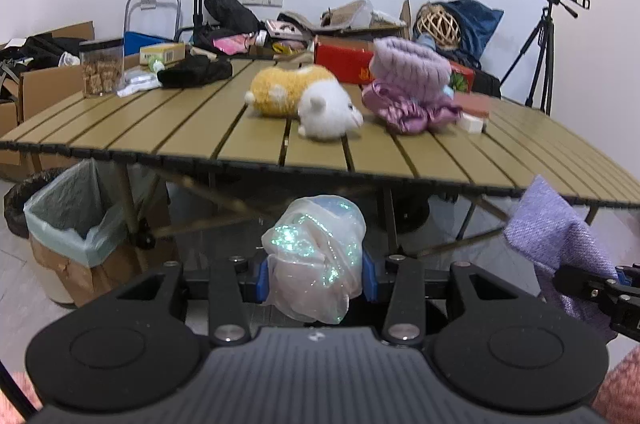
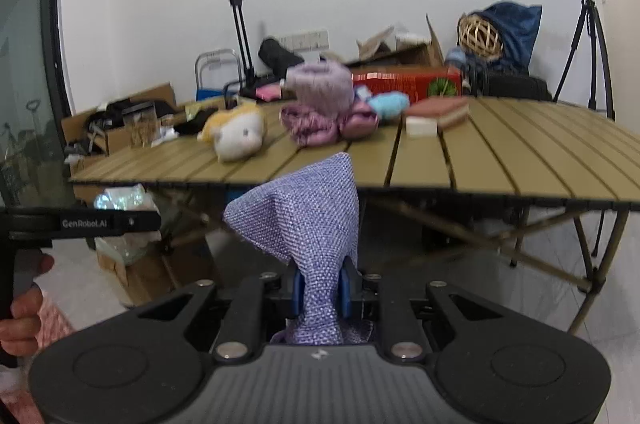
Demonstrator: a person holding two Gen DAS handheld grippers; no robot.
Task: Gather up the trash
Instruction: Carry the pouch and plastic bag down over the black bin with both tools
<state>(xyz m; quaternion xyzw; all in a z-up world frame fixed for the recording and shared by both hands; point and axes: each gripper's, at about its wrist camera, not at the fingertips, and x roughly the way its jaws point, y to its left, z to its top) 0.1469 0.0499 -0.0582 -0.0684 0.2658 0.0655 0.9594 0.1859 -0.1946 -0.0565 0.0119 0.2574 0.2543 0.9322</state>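
Note:
My left gripper [image 1: 316,280] is shut on a crumpled, glittery clear plastic bag [image 1: 316,256] and holds it in the air below the front edge of the slatted table [image 1: 200,128]. My right gripper [image 2: 320,290] is shut on a purple woven cloth [image 2: 308,220], also held below the table edge; the cloth also shows at the right of the left wrist view [image 1: 556,236]. A trash bin [image 1: 68,224] lined with a pale green bag stands on the floor at the left, under the table's corner.
On the table lie a yellow-white plush toy [image 1: 304,100], a heap of purple and pink fabric [image 1: 412,88], a red box [image 1: 344,58], a clear jar [image 1: 102,68] and a black cloth [image 1: 196,72]. Boxes and bags crowd the back wall. A tripod [image 1: 548,48] stands at the right.

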